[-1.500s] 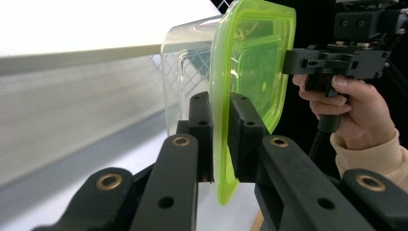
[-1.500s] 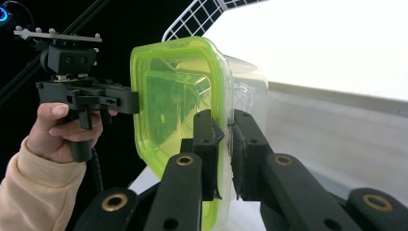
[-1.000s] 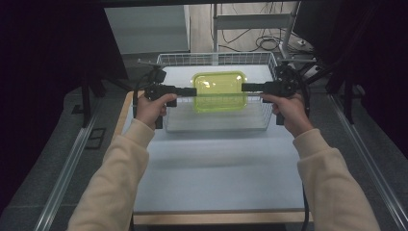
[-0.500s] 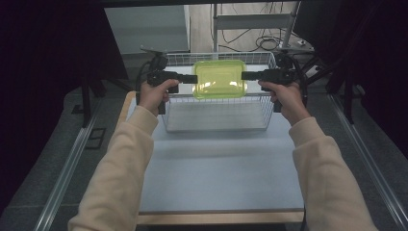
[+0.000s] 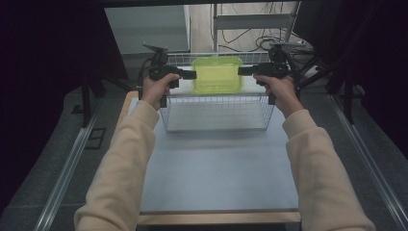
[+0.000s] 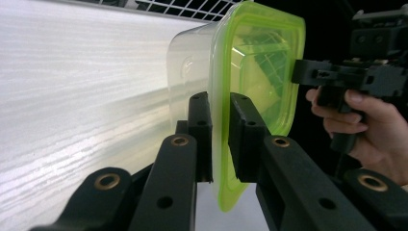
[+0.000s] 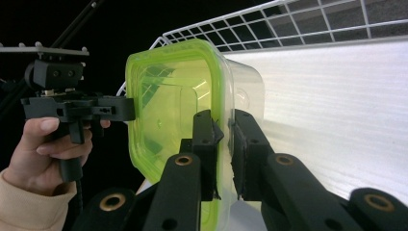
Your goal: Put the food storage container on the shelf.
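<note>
A clear plastic container with a lime-green lid [image 5: 217, 74] hangs in the air above the white wire basket [image 5: 216, 111]. My left gripper [image 5: 195, 74] is shut on the lid's left rim and my right gripper [image 5: 239, 71] is shut on its right rim. In the left gripper view the green lid [image 6: 262, 72] stands edge-on between my jaws, with the clear tub [image 6: 192, 67] to its left. The right gripper view has the lid [image 7: 168, 101] pinched the same way, with the other hand's gripper [image 7: 79, 108] beyond it.
The wire basket sits at the far end of a pale blue-grey mat [image 5: 216, 168] on the table. Metal rails [image 5: 62, 178] run along both sides. Dark stands and cables are behind the basket.
Both grippers have lifted the container up out of the basket and away from the person. It now hangs higher, above the basket's far rim.
</note>
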`<state>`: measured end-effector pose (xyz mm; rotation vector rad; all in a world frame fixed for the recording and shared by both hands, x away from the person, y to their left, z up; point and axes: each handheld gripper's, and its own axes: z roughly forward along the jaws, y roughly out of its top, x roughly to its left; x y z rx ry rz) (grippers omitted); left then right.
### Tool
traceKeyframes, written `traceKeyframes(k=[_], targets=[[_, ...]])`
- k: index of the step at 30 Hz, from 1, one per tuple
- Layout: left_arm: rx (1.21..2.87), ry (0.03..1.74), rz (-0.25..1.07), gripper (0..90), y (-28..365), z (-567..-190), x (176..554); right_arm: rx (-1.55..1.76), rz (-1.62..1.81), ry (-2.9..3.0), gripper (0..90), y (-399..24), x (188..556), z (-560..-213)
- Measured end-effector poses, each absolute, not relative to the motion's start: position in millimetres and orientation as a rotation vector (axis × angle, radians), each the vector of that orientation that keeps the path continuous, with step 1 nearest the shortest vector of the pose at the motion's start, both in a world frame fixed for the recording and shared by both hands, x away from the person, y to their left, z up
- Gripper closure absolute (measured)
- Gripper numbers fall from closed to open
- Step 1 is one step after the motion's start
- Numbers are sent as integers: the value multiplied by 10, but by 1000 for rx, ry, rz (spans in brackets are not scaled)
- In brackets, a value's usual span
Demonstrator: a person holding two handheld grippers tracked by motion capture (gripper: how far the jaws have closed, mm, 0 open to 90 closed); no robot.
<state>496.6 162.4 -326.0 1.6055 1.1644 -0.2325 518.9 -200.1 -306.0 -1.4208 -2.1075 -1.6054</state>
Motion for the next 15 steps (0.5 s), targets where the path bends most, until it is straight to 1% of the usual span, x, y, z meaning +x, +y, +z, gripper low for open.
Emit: traceKeyframes(k=[2,9,10,11,13,15], targets=[[1597,1163,-246,809,1625,-3267,4992,-1427,-1601,-2100,812,-2006,5220,-3075],[1588,1189,-207,789,1586,-3272,5057,-1459,-1614,-2091,796,-1989,5299,-3108],[1580,1190,-197,779,1573,-3289,5070,-1466,-1613,-2092,791,-1983,5307,-3110],[1582,1196,-195,743,1563,-3302,5083,-1474,-1614,-2102,780,-1968,5320,-3115],[1585,1209,-181,710,1541,-3335,5110,-1503,-1602,-2154,735,-1928,5338,-3122],[1579,1220,-164,672,1530,-3357,5130,-1529,-1591,-2192,708,-1899,5355,-3136]])
